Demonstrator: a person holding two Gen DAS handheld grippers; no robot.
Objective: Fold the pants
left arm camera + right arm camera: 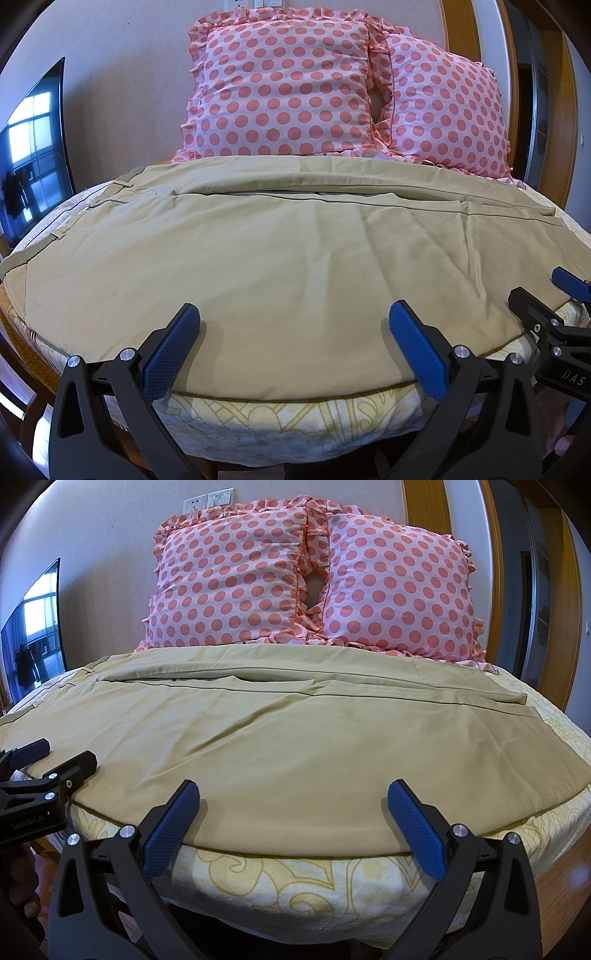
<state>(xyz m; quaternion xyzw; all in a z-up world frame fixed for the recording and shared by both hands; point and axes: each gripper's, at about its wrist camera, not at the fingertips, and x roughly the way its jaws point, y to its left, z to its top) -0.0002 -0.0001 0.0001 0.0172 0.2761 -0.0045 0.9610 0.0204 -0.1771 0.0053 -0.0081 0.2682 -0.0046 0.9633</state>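
1. Khaki cotton pants (280,258) lie spread flat across the yellow patterned bedsheet (258,417), legs side by side.
2. Two pink polka-dot ruffled pillows (236,579) stand just beyond the pants.
3. My left gripper (293,347) and right gripper (293,827) hover wide apart at the near hem, holding nothing.

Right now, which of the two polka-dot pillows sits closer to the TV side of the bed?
The left pillow, nearest the TV; the other pillow leans by the wooden door frame.
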